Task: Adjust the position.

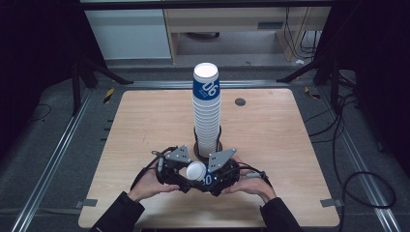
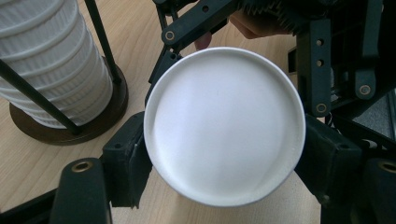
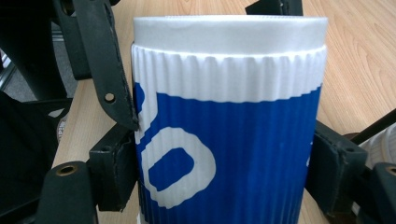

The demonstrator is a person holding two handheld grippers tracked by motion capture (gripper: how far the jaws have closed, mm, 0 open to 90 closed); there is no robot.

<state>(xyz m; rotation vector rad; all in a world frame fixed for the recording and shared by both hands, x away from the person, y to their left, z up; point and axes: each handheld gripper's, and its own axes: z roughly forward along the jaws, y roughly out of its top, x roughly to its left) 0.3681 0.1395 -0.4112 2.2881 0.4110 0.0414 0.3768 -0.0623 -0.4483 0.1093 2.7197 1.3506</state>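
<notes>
Both grippers meet on one paper cup at the near edge of the table, just in front of the stack of cups standing in its holder. The left gripper has its pads closed against the cup's white end; in the left gripper view that round white face sits squarely between the jaws. The right gripper clamps the ribbed blue-and-white sleeve, pads pressed on either side of it, with the left gripper's finger lying against the wall just beside its own pad. I judge this the separating step: two nested cups being pulled apart, or one passed across. Next, one gripper must hold firm while the other draws straight away along the cup's axis, gently enough not to crush the rim
</notes>
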